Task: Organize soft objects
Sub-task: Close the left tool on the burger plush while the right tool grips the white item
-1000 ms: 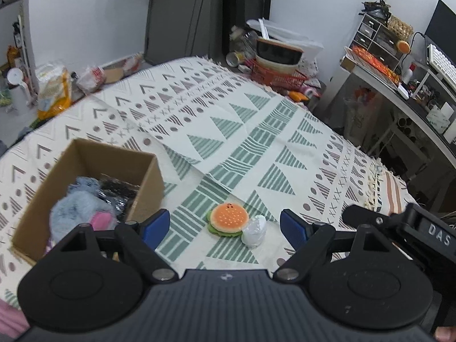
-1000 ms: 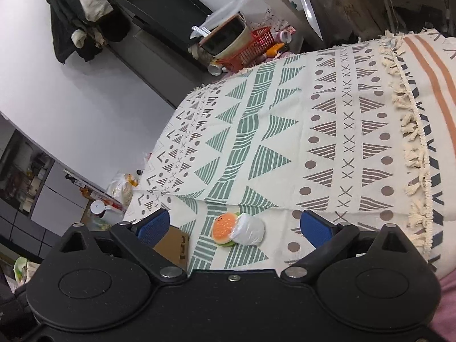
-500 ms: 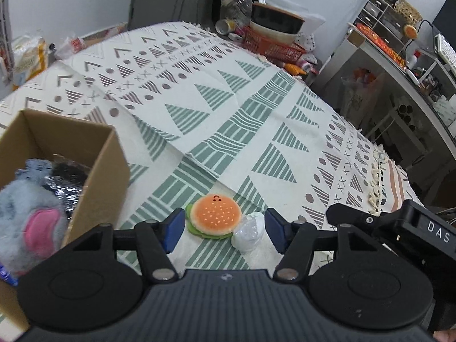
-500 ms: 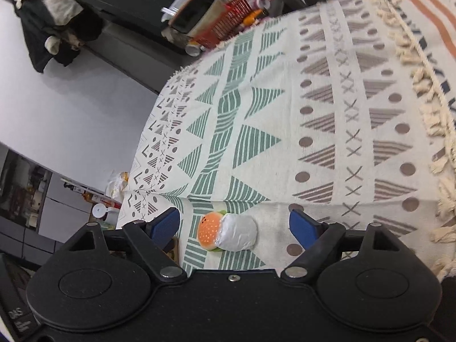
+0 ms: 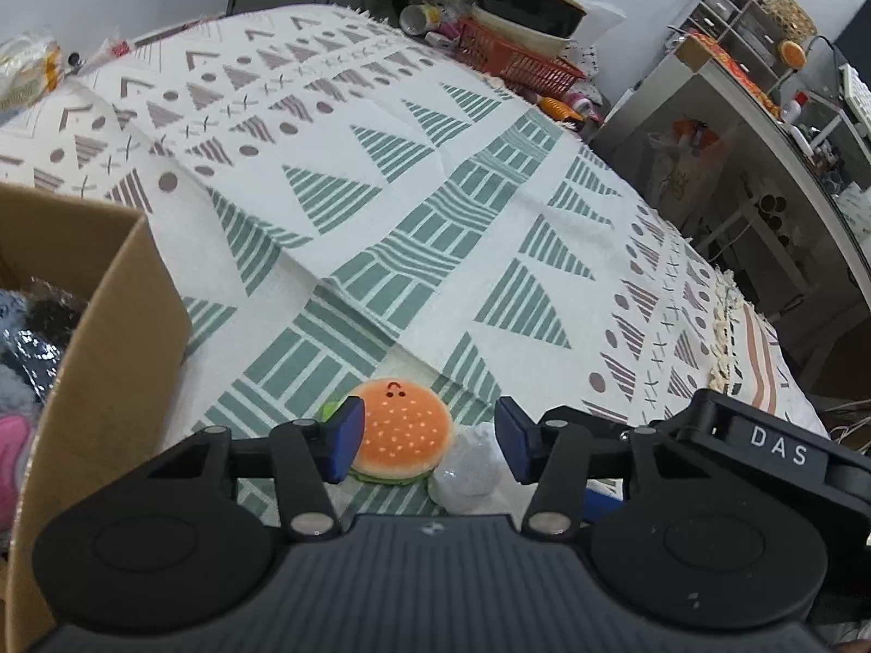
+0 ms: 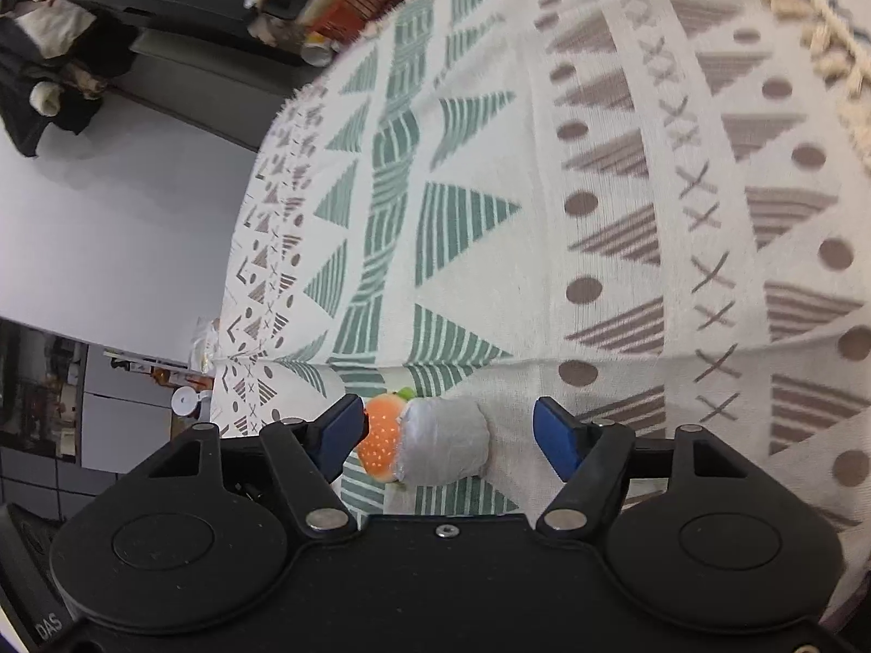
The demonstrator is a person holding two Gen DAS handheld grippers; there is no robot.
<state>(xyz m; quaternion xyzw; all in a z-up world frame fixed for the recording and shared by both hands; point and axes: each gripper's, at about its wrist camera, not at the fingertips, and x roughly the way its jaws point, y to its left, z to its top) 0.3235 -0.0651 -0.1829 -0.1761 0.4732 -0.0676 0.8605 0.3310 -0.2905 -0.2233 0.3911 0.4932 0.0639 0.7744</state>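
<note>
Left wrist view, left claw wide around burger plush lying bun-up, right claw wide.

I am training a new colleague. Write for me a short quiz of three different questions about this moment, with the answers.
1. True or false: the left gripper is shut on the burger toy.
2. What touches the burger toy on its side? A) grey-white soft object B) cardboard box C) red basket
3. Fill in: the right gripper has its jaws ____.

Key: 1 false, its jaws stand open around it; 2 A; 3 open.
</note>
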